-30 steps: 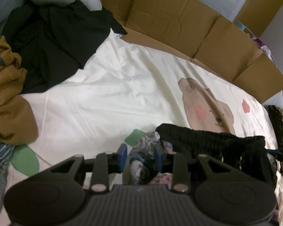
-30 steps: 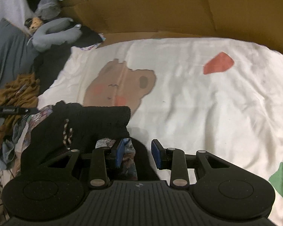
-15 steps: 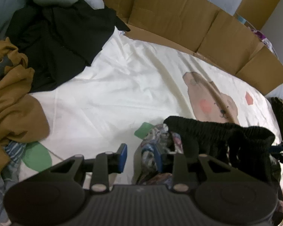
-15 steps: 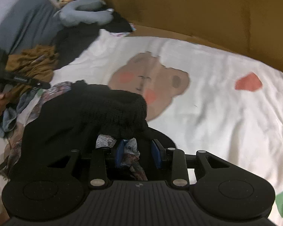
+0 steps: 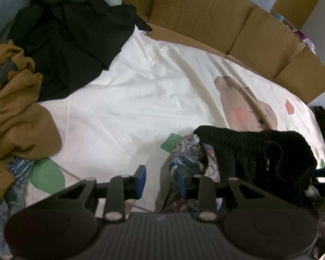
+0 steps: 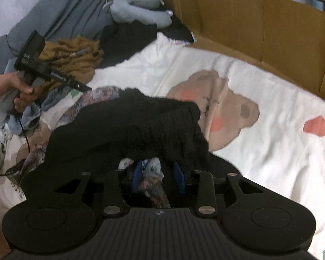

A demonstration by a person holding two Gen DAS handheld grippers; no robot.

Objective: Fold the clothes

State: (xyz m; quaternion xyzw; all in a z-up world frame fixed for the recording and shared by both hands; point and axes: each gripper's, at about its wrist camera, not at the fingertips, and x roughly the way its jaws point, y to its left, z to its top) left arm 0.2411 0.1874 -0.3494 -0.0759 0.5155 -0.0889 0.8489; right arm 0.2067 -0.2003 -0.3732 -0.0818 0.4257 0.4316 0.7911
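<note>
Black knit waistband (image 6: 140, 130) of the floral garment (image 5: 188, 151) stretches crosswise between the hands: right gripper (image 6: 159, 173) pinches its near end, left gripper (image 5: 161, 182) narrow with fabric against its right pad, grip unclear, both ahead-low over the sheet (image 5: 140, 91).

Both wrist cameras look steeply down, close over the bed sheet (image 5: 140, 99); both share its bear print (image 6: 218, 108).
</note>
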